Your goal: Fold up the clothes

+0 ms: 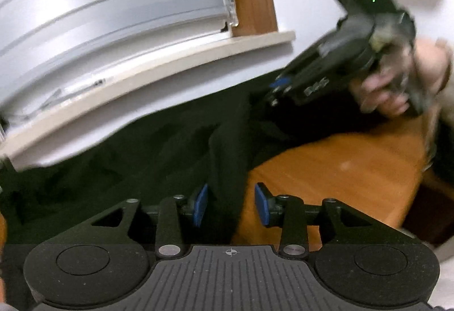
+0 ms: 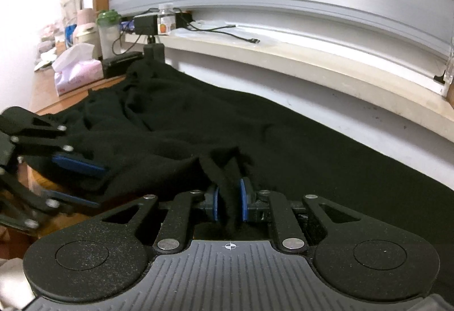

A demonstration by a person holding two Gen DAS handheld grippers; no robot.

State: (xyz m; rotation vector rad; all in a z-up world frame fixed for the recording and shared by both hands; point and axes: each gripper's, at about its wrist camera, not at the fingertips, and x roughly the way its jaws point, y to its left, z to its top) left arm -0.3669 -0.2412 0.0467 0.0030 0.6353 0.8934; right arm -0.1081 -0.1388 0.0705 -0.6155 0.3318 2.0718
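— Cloth first: where is it found?

— Black garment (image 2: 215,123) is seen spread along the wooden table (image 1: 334,166) under the window sill (image 2: 312,67), flat toward the right end and bunched into loose ridges toward the tissue pack (image 2: 76,69) at the left. No clean folded edge can be made out.

— And the grippers?

— A gathered strip of the fabric is pinched between the blue pads of the right gripper (image 2: 229,204), whose jaws are drawn narrow around it. The left gripper (image 1: 230,204) is held with its jaws apart; the garment's edge hangs between the pads, but no grip is shown. In the right wrist view it is seen at the garment's near left edge, one pad above the cloth and one below.

— How far along is the folding judged to be?

— Somewhere in the middle, probably, though the left wrist view is blurred. An edge is held, yet the cloth lies rumpled and long, so squaring and stacking are judged to remain.
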